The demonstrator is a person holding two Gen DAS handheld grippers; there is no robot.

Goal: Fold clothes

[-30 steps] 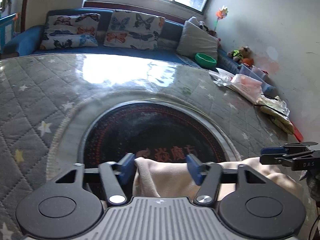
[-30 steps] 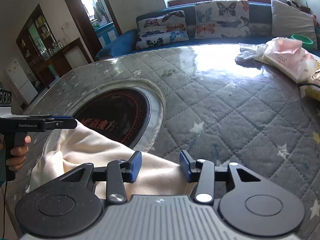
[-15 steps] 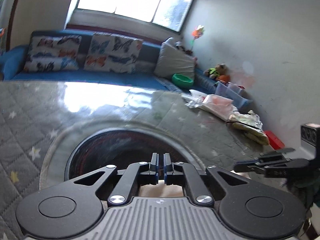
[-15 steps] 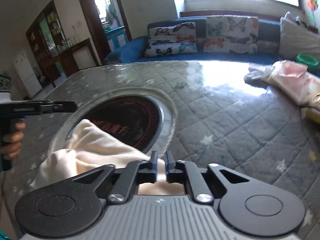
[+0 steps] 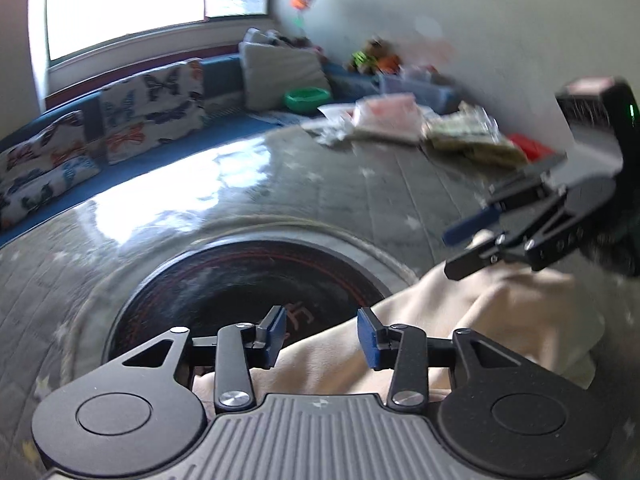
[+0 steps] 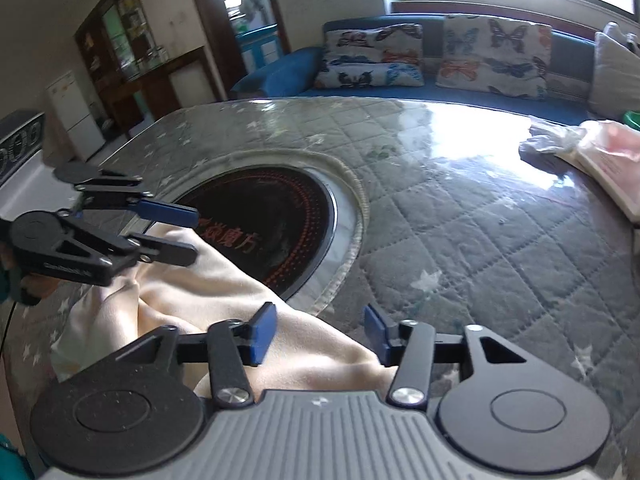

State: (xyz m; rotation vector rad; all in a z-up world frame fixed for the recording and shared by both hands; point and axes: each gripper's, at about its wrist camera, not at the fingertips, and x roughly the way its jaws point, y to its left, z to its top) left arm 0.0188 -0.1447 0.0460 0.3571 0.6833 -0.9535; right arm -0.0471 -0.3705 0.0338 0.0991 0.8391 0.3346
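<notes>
While the cream soft-fabric garment (image 6: 224, 300) lies bunched on the grey quilted tabletop (image 6: 480, 240) beside its dark round inset, we hold the left tool (image 5: 320, 336) and right tool (image 6: 320, 336) released above it, poised to regrip.

I count one cream cloth (image 6: 224, 288), my two hand-held grippers, three butterfly cushions, one green bowl (image 5: 306, 98).
</notes>
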